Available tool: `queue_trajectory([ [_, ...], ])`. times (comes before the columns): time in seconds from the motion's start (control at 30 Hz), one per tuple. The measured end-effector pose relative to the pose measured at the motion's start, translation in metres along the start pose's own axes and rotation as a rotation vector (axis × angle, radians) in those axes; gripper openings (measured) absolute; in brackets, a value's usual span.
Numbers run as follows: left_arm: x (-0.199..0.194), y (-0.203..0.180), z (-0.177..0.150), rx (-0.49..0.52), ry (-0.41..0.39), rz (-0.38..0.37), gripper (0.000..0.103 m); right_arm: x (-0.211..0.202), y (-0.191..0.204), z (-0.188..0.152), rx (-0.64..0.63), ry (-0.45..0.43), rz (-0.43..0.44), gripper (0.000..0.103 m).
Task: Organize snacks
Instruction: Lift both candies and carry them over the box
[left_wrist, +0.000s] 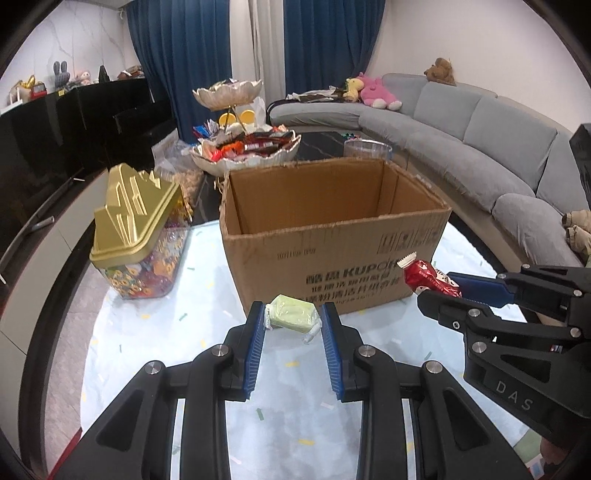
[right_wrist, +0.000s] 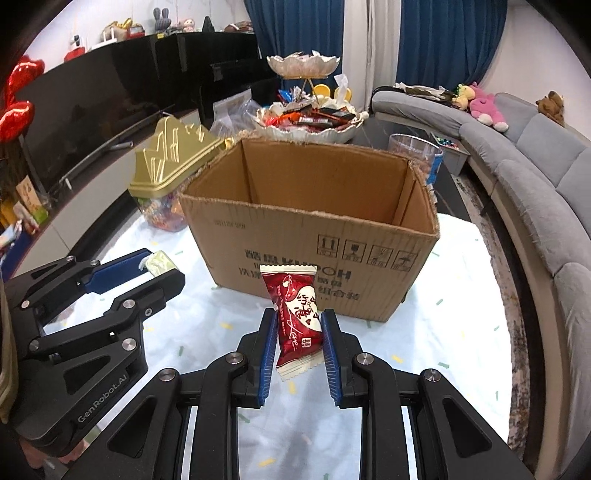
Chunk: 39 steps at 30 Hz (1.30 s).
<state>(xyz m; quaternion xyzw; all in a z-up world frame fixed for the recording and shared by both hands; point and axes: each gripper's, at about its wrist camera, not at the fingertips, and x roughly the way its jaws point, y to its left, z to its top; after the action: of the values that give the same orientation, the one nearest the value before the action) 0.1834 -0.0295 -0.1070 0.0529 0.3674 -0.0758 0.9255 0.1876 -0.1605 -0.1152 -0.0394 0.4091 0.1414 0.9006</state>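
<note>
So the big cardboard box (right_wrist: 314, 236) sits open-topped in the middle of the table (right_wrist: 461, 295), and going by the task that's where the snacks look headed. The gold-lidded candy jar (left_wrist: 136, 236) stands just left of it, and the tiered snack dish (left_wrist: 245, 147) is behind it on the far side.

Both grippers hang on the near side of the box, lower than its rim. The left gripper (left_wrist: 293, 321) has its jaws clamped on a pale green wrapped candy (left_wrist: 291, 317), held crosswise. The right gripper (right_wrist: 297, 332) has its jaws pinching a red snack packet (right_wrist: 295, 314) that stands upright, its top sticking well above the pads.

My take: get both clear above the near wall before going forward, since that tall packet could snag the ragged edge. Let go only once they're over the opening.
</note>
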Motion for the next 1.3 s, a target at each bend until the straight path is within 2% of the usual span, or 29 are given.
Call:
queue_trajectory([
  [0.57,-0.021,-0.004,0.04,-0.005,-0.057,0.026,0.031,-0.03,-0.004,0.026,0.036,-0.072,-0.04,0.025],
  [1.3,-0.007,0.002,0.083,-0.022,-0.086,0.041,0.031,-0.032,-0.013,0.069,0.044,-0.132,-0.059,0.025],
])
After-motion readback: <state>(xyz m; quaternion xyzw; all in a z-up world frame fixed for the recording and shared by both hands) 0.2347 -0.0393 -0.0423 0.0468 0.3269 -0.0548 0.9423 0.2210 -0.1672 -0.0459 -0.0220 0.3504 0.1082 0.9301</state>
